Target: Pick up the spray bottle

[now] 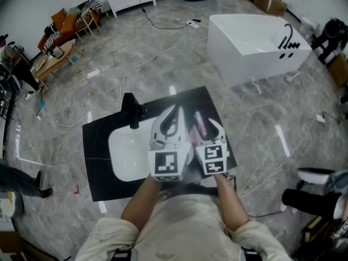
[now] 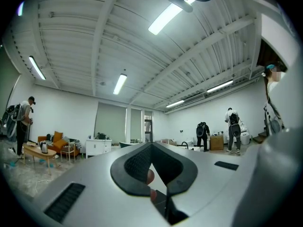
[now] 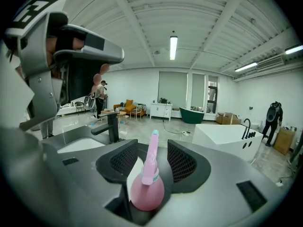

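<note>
- At the far left of the head view, orange chairs stand near the wall, with white cables trailing across the grey marble floor
- A black counter lies in front of the person, with a white sink set into it and a black tap at the sink's far edge
- The left gripper hangs over the right part of the sink, just beside the other gripper; in the left gripper view its black pads meet at the tips, so these tongs are closed and hold nothing
- The pink spray bottle stands between the jaws of the right gripper, to the right of the sink and over the black counter
- Its round body sits low and deep between the jaws, and its long pink neck rises between the two ribbed pads, leaning slightly right
- The right tongs stand wide open: there is a clear gap between the neck and each pad, so neither pad presses on the bottle
- Whether the bottle's base rests on the counter cannot be seen
- Well apart to the upper right, a white bathtub with black fittings stands on the floor
</note>
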`<state>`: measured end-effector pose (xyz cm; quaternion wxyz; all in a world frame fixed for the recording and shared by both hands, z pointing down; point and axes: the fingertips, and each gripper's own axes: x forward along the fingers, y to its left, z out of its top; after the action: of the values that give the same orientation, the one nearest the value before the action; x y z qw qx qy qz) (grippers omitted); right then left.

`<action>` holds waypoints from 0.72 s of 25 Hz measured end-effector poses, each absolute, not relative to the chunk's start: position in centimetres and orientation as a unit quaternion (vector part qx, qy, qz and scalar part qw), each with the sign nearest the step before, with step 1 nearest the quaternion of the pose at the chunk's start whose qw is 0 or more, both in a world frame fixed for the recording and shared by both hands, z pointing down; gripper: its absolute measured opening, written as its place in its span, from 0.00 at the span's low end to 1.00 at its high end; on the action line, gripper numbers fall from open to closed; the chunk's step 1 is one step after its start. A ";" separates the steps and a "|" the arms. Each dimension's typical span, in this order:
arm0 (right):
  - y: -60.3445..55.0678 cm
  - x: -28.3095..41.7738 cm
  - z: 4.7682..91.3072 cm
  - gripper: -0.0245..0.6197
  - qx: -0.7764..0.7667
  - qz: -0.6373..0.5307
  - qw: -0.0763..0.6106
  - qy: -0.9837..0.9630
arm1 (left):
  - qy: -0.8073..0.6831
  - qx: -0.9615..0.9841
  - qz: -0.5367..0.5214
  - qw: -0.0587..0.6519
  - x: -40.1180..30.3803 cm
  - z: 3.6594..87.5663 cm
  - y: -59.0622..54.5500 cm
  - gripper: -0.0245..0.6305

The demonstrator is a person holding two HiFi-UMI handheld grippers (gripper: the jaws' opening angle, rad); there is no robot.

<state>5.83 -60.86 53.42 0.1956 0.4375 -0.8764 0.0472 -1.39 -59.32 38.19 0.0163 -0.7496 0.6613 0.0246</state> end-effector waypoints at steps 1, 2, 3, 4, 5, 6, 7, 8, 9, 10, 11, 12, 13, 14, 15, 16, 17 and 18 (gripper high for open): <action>-60.9 5.8 53.8 0.33 0.435 0.049 0.200 -0.877 | 0.662 -0.749 0.025 0.017 -1.4 38.2 -59.4 0.04; -61.0 5.8 54.1 0.33 0.433 0.048 0.203 -0.877 | 0.663 -0.748 0.024 0.018 -1.3 38.3 -59.5 0.04; -61.0 5.8 54.3 0.33 0.433 0.047 0.204 -0.877 | 0.663 -0.748 0.023 0.019 -1.3 38.3 -59.6 0.04; -61.1 5.9 54.5 0.33 0.434 0.044 0.203 -0.877 | 0.663 -0.748 0.023 0.021 -1.3 38.4 -59.7 0.04; -61.3 6.0 54.6 0.33 0.433 0.041 0.202 -0.877 | 0.664 -0.747 0.022 0.022 -1.2 38.5 -59.8 0.04; -61.4 5.9 54.7 0.33 0.432 0.039 0.203 -0.878 | 0.664 -0.747 0.022 0.022 -1.2 38.6 -59.9 0.04; -61.5 5.8 54.8 0.33 0.428 0.038 0.203 -0.880 | 0.665 -0.746 0.023 0.023 -1.2 38.6 -60.0 0.04; -61.5 5.7 55.0 0.33 0.425 0.037 0.204 -0.881 | 0.666 -0.745 0.024 0.023 -1.2 38.7 -60.0 0.04; -61.5 5.6 55.1 0.33 0.422 0.035 0.205 -0.882 | 0.667 -0.744 0.024 0.023 -1.2 38.8 -60.0 0.04; -61.5 5.5 55.2 0.33 0.421 0.033 0.205 -0.883 | 0.668 -0.744 0.024 0.023 -1.2 38.9 -60.1 0.04; -61.5 5.5 55.3 0.33 0.420 0.032 0.205 -0.883 | 0.668 -0.743 0.023 0.023 -1.1 38.9 -60.1 0.04; -61.5 5.4 55.4 0.33 0.419 0.032 0.204 -0.884 | 0.668 -0.743 0.022 0.024 -1.1 39.0 -60.2 0.04; -61.5 5.4 55.6 0.32 0.418 0.033 0.204 -0.885 | 0.669 -0.743 0.021 0.025 -1.1 39.1 -60.2 0.04; -61.4 5.4 55.8 0.32 0.417 0.034 0.204 -0.885 | 0.670 -0.742 0.021 0.024 -1.1 39.2 -60.2 0.04; -61.4 5.4 56.0 0.32 0.417 0.033 0.204 -0.885 | 0.671 -0.741 0.020 0.023 -1.1 39.2 -60.3 0.04; -61.4 5.4 56.0 0.32 0.417 0.032 0.203 -0.885 | 0.671 -0.740 0.020 0.022 -1.1 39.3 -60.3 0.04; -61.4 5.5 56.1 0.30 0.418 0.031 0.202 -0.885 | 0.672 -0.740 0.019 0.022 -1.1 39.3 -60.3 0.04; -61.4 5.5 56.0 0.28 0.419 0.030 0.202 -0.885 | 0.673 -0.739 0.018 0.022 -1.1 39.4 -60.3 0.04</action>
<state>5.54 -61.38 56.04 0.2017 0.4190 -0.8848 0.0297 -1.09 -60.28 39.36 0.0225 -0.7393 0.6728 0.0178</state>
